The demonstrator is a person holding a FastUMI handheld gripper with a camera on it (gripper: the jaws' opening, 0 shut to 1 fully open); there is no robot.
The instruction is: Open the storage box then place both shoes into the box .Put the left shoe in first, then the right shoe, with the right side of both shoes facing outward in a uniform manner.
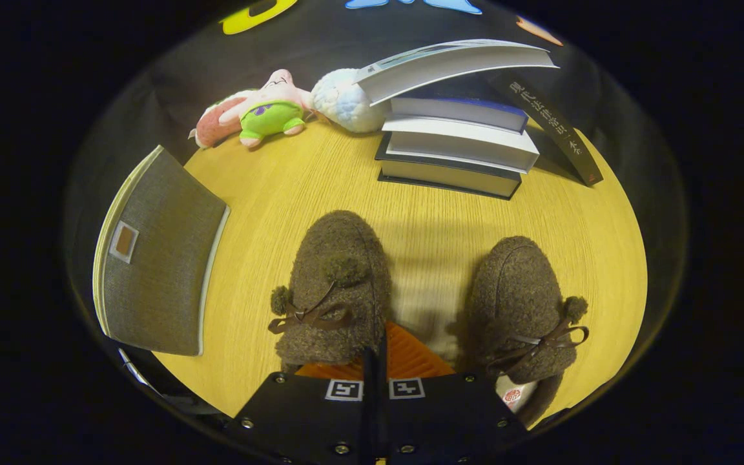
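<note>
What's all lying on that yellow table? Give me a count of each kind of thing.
Fuzzy brown shoes: 2 (left, right)
Grey storage box: 1
Plush toys: 2 (pink-and-green, white)
Books: 5, counting the stack and one leaning
Total: 10
The hand-held gripper is shut, holding nothing.

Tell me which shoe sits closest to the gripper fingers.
The left-hand brown shoe: its heel touches the closed gripper. The other shoe sits off to the side.

Tongs-mounted fisheye, steeply down, near tabletop

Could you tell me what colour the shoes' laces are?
Dark brown, tied in bows on both shoes, clearest in the gripper view.
</note>
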